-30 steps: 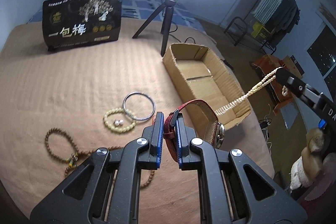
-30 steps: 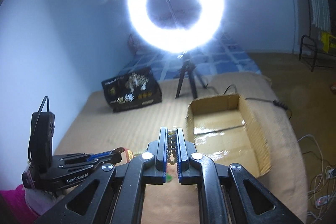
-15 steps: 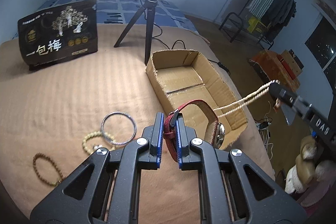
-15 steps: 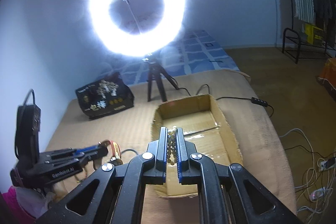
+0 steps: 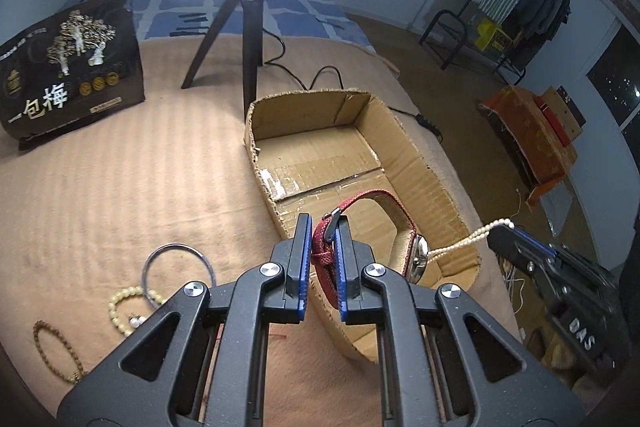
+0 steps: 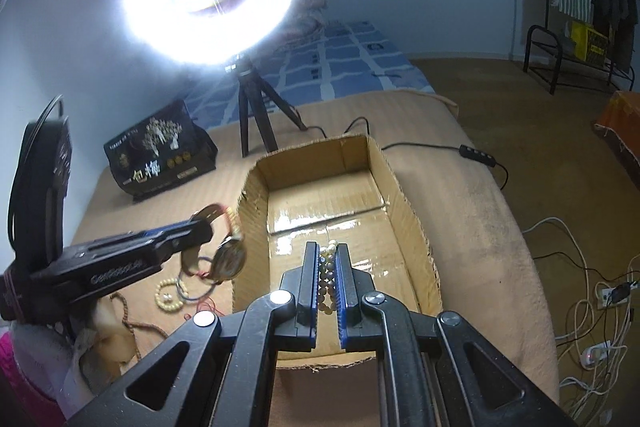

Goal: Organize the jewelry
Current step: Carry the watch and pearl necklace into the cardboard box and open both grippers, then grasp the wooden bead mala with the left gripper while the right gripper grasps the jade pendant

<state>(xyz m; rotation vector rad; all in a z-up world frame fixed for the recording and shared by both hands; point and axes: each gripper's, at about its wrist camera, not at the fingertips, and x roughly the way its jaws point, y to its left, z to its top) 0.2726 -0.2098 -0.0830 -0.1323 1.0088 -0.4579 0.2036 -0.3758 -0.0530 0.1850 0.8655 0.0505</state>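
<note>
My left gripper (image 5: 323,227) is shut on the red strap of a wristwatch (image 5: 370,223), which hangs over the near left wall of an open cardboard box (image 5: 404,143). The same watch (image 6: 230,257) and left gripper (image 6: 200,233) show at the left in the right wrist view. My right gripper (image 6: 329,253) is shut on a pale bead string (image 6: 327,269) above the box (image 6: 404,199) floor. In the left wrist view that bead string (image 5: 460,243) stretches from the right gripper (image 5: 502,231) toward the watch.
On the tan blanket left of the box lie a silver bangle (image 5: 176,267), a cream bead bracelet (image 5: 124,309) and a brown bead bracelet (image 5: 52,351). A black printed bag (image 5: 68,63) and a ring-light tripod (image 5: 244,39) stand behind. Cables trail off the right edge.
Both grippers have moved toward the box and lower. The watch now hangs over the box's near left wall, and the bead string is over its floor.
</note>
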